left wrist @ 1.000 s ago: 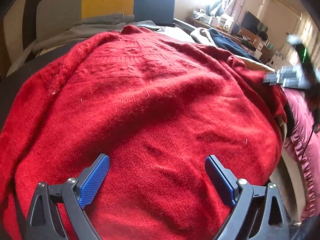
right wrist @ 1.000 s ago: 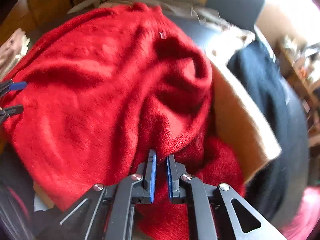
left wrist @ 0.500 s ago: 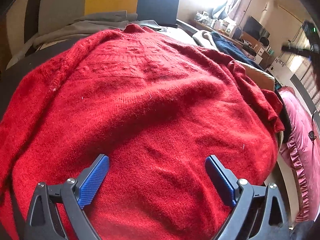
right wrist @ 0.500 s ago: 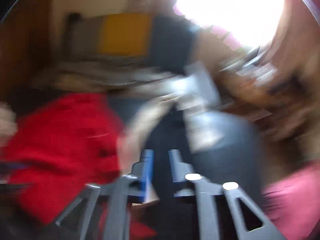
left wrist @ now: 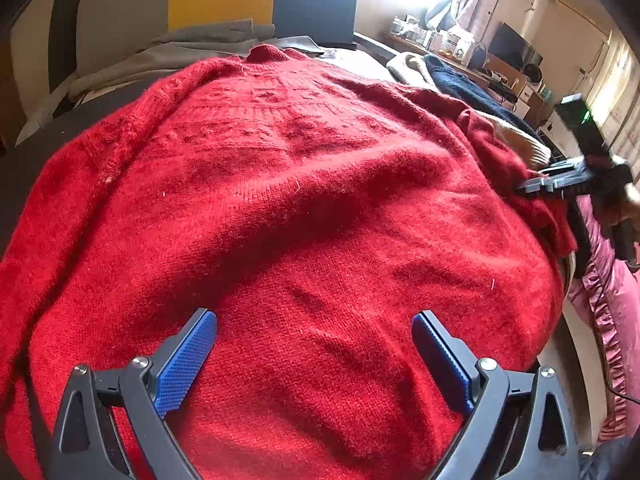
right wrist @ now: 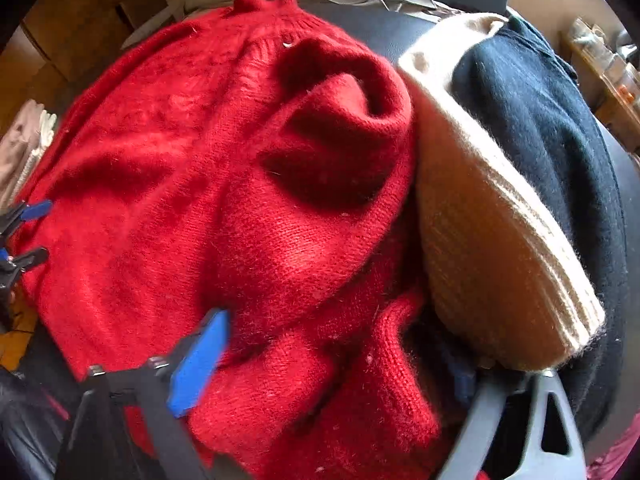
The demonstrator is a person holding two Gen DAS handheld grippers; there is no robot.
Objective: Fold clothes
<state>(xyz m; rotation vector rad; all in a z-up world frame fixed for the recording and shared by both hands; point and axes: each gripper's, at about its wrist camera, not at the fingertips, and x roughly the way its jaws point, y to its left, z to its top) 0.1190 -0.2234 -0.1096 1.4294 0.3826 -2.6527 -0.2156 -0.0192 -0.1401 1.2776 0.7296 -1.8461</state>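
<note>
The red sweater (left wrist: 288, 216) lies spread on the dark surface (right wrist: 404, 28), collar toward the far edge, hem toward the near edge. Its right sleeve (right wrist: 344, 384) is bunched at the near right side, pressed against a tan knit (right wrist: 480, 256) and a navy garment (right wrist: 532, 120) that sit along the right edge.

The left gripper (left wrist: 314, 360) hovers over the hem with its fingers wide apart, holding nothing. The right gripper (right wrist: 340, 356) is down at the rumpled sleeve, fingers also spread wide with sleeve fabric lying between them; the right finger is partly hidden by the knit.

The step looks like taking up that sleeve to lay it across the body. To do it well, close on the sleeve alone near its cuff, taking one layer and none of the tan knit beside it. Lift enough to clear the folds at the shoulder, then carry it flat across the chest. The left gripper could press the hem so the fuzzy knit does not drag along
</note>
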